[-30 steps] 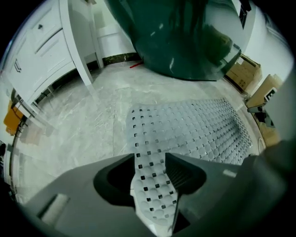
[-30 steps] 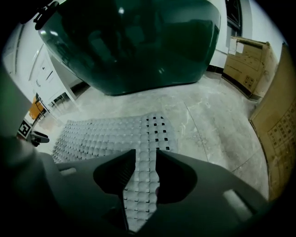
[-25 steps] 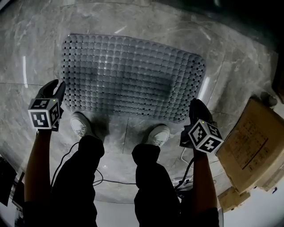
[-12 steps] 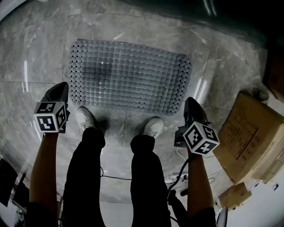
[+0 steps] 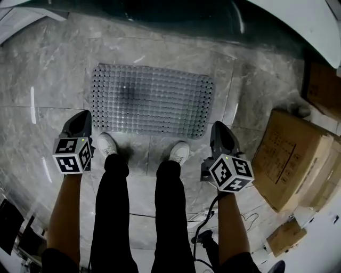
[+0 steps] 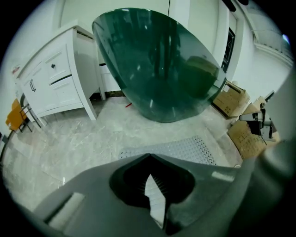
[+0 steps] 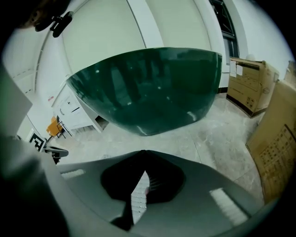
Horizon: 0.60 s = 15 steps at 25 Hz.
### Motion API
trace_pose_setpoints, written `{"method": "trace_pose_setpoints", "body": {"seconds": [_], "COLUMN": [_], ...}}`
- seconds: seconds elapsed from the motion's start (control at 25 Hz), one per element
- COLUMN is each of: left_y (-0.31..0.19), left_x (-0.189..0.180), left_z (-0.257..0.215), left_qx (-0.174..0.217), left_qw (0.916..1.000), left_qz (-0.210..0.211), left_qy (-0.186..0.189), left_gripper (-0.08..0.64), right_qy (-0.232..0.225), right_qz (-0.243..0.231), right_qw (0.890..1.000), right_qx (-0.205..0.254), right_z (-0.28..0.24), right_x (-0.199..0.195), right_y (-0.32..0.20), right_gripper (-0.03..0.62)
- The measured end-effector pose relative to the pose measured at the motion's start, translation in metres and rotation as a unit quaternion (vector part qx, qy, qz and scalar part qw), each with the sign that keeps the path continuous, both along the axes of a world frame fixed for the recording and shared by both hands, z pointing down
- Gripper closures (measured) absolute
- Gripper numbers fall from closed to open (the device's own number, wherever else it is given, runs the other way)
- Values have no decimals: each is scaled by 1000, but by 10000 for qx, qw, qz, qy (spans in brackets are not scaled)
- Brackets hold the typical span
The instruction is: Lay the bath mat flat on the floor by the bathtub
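Head view: grey rectangular studded rubber bath mat lies flat on marble floor, just beside dark-green bathtub. Vs 1 s ago, left hand-held gripper & right hand-held gripper have lifted off its tub-far edge, jaws together, empty. Task prob. done.

My left gripper sits at the left of the head view. Its marker cube is nearest the camera, and its nose points toward the top of the frame and downward. In the left gripper view the jaws meet at a point, with nothing between them. My right gripper mirrors it at the right, jaws likewise closed and empty. My left forearm and right forearm rise bare from the lower edge, one on either side of my legs.
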<state>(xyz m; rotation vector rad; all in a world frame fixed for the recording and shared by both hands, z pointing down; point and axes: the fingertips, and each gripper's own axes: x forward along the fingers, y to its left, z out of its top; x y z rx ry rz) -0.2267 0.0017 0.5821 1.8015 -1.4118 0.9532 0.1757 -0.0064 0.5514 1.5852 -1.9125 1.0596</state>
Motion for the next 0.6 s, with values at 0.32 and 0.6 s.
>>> {"method": "trace_pose_setpoints", "body": {"seconds": [0.32, 0.6], "left_y": [3, 14], "left_x": [18, 25], "left_z": [-57, -75], "left_qx": [214, 255], "left_qw": [9997, 9996], "left_qz": [107, 137], "left_qy": [25, -33], "left_gripper": [560, 560], "right_qy": [-45, -61], "right_qz": [130, 116], "right_qw": [9999, 9998], "right_qx": [76, 144], "right_z": [-48, -66], "right_x": [-8, -15], "right_y": [5, 4], "right_gripper": [566, 566]}}
